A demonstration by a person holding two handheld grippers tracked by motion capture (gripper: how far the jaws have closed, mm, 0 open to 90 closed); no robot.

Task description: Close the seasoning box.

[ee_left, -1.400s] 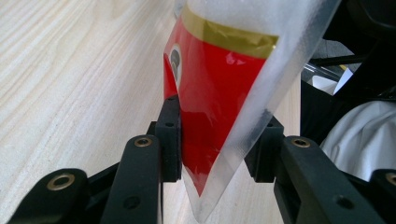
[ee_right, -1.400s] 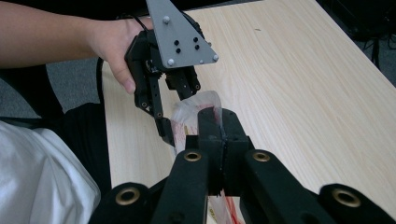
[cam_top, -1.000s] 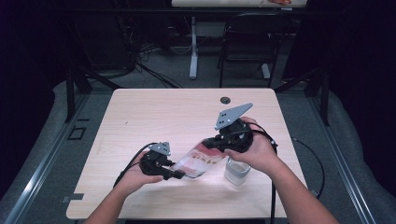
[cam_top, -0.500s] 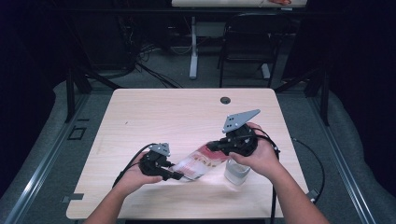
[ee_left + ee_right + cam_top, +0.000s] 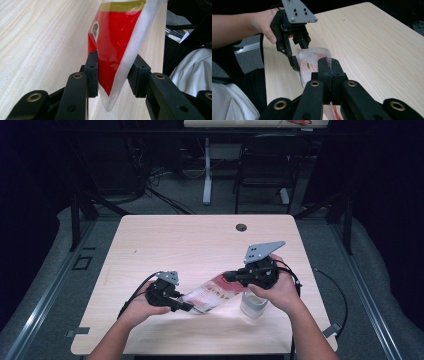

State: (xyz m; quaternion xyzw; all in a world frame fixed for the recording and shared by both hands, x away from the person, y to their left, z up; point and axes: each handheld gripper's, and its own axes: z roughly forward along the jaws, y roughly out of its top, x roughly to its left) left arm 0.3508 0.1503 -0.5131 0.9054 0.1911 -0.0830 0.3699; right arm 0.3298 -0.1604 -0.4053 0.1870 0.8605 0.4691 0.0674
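Observation:
A red and white plastic pouch (image 5: pixel 215 295) hangs stretched between both grippers above the front of the wooden table (image 5: pixel 200 240). My left gripper (image 5: pixel 187 307) is shut on its lower left end; in the left gripper view both pads press the bulging pouch (image 5: pixel 112 45) between the jaws of that gripper (image 5: pixel 113 72). My right gripper (image 5: pixel 227 276) is shut on the upper right end, its jaws (image 5: pixel 329 62) pinching the thin edge of the pouch (image 5: pixel 312 62). The left gripper (image 5: pixel 300 53) faces it. Under my right hand stands a clear cup (image 5: pixel 253 304).
A round cable hole (image 5: pixel 241 227) sits near the table's far edge. Beyond the table are a black chair (image 5: pixel 265 165) and a white desk leg (image 5: pixel 206 175). Cables trail from both grippers off the front of the table.
My right hand has sunk a little and shifted right with its end of the pouch, closer over the clear cup. The left hand has stayed put.

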